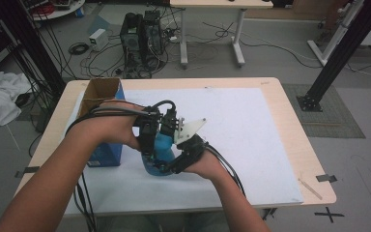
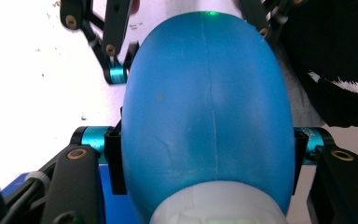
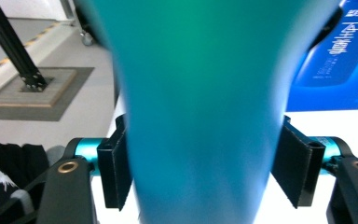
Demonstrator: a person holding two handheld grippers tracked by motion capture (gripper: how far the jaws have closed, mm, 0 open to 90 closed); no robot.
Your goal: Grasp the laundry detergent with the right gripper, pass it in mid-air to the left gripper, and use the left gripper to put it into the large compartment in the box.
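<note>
Between the fingers of the left gripper (image 2: 207, 156), a blue bottle (image 2: 207, 107) is clamped: in the left gripper view both pads are pressed flat against its widest part, and a pale cap end is seen at the bottom of that view. Farther off in the same view, the other gripper's linkage is seen beside the bottle's far end.

Along the right gripper (image 3: 200, 161), the bottle (image 3: 200, 93) is shown blurred and very close; the left pad lies against its side, while a narrow gap is seen at the right pad, so the fingers stand part open around it.

From the high view, what neither gripper view gives is made out: the left gripper (image 1: 150, 140) and right gripper (image 1: 176, 162) are met over the bottle (image 1: 160, 147) near the middle of the surface's (image 1: 290, 140) near half, the bottle being kept off the white sheet (image 1: 241, 125). A blue carton (image 1: 107, 150) with an open top is stood just beside the left hand, toward the surface's left edge.

Around the surface, a grey floor (image 1: 270, 58) with tangled cables, a computer tower (image 1: 140, 43) and a second table (image 1: 222, 5) are seen.
</note>
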